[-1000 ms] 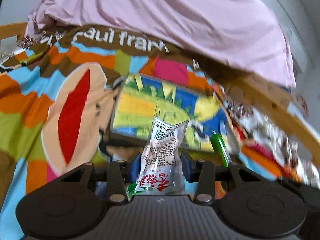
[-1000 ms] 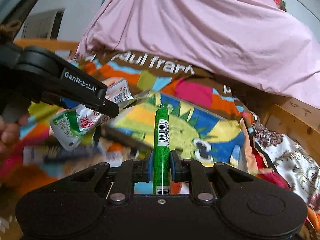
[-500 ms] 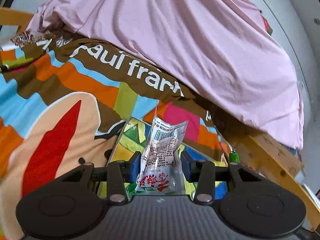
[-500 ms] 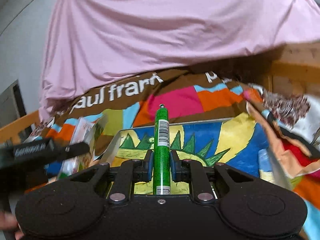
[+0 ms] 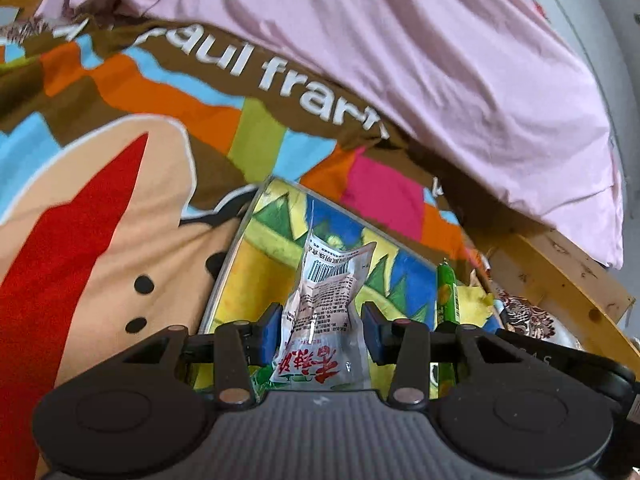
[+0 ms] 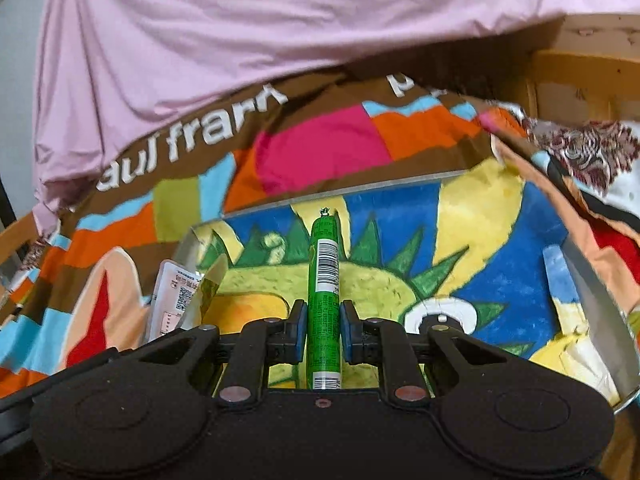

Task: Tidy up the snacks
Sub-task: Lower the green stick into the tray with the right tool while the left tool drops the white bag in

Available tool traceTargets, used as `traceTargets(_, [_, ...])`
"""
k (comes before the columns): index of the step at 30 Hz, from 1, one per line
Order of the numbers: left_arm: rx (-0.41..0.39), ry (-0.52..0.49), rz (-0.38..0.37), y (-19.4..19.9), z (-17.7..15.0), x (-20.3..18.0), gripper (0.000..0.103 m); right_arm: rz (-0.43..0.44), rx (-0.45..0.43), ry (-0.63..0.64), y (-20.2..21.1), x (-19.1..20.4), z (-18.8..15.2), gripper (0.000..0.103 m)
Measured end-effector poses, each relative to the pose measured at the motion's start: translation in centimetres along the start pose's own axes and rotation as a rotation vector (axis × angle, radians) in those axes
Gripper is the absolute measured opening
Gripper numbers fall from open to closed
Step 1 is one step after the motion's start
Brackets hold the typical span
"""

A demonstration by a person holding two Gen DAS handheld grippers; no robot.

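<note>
Upper left to right of both frames, a pink sheet (image 5: 420, 40) drapes over your multicoloured cartoon-print blanket (image 5: 120, 160); a wooden bed rail (image 5: 560, 272) sits right. Lower centre, your left gripper (image 5: 322, 330) clamps the clear crinkled snack pouch (image 5: 326, 312), your right gripper (image 6: 323, 330) the green sausage stick (image 6: 324, 280), above the dinosaur-painted metal tray (image 6: 500, 240). Since a second ago both have closed in over the tray.

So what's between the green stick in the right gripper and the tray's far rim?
Only bare painted tray floor: in the right wrist view, the green stick ends short of the tray's far rim.
</note>
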State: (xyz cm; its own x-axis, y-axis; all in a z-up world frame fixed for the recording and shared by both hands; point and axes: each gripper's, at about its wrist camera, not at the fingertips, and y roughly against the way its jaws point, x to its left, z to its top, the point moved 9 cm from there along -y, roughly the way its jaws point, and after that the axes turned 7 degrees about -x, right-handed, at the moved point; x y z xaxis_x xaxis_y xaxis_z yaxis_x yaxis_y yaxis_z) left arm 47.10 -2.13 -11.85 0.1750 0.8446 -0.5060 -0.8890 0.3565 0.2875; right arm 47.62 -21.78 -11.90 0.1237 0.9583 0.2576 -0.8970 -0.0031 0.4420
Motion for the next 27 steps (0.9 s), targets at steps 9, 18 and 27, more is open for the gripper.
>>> traceTargets(9, [0.035,0.039,0.019,-0.8,-0.8,1.3,0.052,0.001,0.022,0.007,-0.2,0.3,-0.5,0.029])
traceTargets(18, [0.041,0.069,0.020,-0.1,-0.1,1.0,0.067,-0.009,-0.052,0.045,3.2,0.0,2.2,0.039])
traceTargets(27, [-0.002,0.000,0.058,4.0,2.0,-1.9,0.084,0.020,-0.179,0.147,10.9,0.1,5.2,0.069])
